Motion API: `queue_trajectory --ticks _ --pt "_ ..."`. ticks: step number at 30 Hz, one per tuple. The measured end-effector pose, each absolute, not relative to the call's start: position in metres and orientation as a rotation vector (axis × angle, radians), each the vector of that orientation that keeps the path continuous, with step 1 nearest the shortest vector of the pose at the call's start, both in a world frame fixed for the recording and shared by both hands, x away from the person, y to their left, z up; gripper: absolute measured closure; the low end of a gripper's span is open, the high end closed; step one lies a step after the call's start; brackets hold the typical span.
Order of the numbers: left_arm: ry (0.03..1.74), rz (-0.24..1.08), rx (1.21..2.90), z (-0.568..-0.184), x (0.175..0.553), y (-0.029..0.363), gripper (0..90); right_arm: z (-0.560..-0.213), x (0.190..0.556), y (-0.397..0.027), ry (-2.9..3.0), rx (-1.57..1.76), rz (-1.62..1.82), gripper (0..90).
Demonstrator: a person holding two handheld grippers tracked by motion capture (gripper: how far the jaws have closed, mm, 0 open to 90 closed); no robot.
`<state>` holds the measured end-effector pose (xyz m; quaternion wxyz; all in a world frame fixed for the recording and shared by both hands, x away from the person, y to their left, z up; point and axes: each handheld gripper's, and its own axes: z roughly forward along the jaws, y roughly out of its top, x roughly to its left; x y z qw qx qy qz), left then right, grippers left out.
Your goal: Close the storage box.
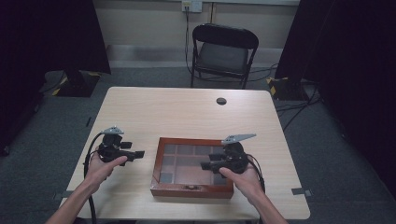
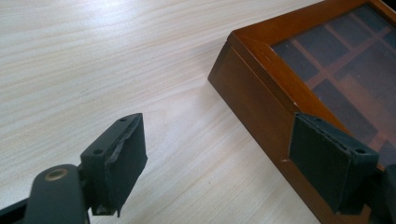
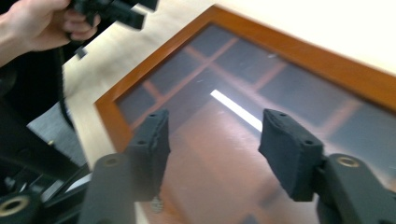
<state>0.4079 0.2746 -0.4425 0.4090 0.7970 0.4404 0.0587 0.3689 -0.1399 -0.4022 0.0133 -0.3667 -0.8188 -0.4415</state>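
Note:
A brown wooden box point(image 1: 158, 163) with a glass lid over several compartments lies flat on the table, near its front edge. My left gripper point(image 1: 138, 154) is held just left of the box and points toward it. In the left gripper view its jaws point(image 2: 217, 135) stand open over bare tabletop, with the box's corner point(image 2: 261, 84) beside the right jaw. My right gripper point(image 1: 205, 165) hovers over the right half of the lid. Its jaws point(image 3: 215, 130) stand open above the glass point(image 3: 299, 51) with nothing between them. The other hand point(image 3: 42, 23) shows at the top left of that view.
The light wooden table point(image 1: 187, 112) has a round cable hole point(image 1: 221, 101) at its far side. A small metal latch point(image 1: 191, 187) sits on the box's front wall. A black folding chair point(image 1: 224, 51) stands behind the table, with dark curtains on both sides.

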Motion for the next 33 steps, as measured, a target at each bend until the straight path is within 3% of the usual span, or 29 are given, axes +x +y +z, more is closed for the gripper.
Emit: queue_trajectory --ticks 8,10,15,25,33 --pt "1.144 0.149 2.018 -0.447 0.409 0.282 19.2 -0.407 0.375 -0.183 -2.496 -1.351 -1.460 28.0" --pt "1.150 0.153 2.023 -0.448 0.409 0.284 19.2 -0.411 0.377 -0.199 -2.486 -1.456 -1.458 19.9" --pt "1.171 0.173 2.074 -0.455 0.409 0.291 19.2 -0.411 0.379 -0.224 -2.467 -1.591 -1.478 15.1" --pt "1.281 0.211 2.069 -0.466 0.416 0.307 17.9 -0.446 0.386 -0.265 -2.432 -1.926 -1.258 14.7" --pt "1.299 0.247 2.148 -0.477 0.417 0.301 18.5 -0.472 0.394 -0.262 -2.567 -2.031 -0.929 14.9"
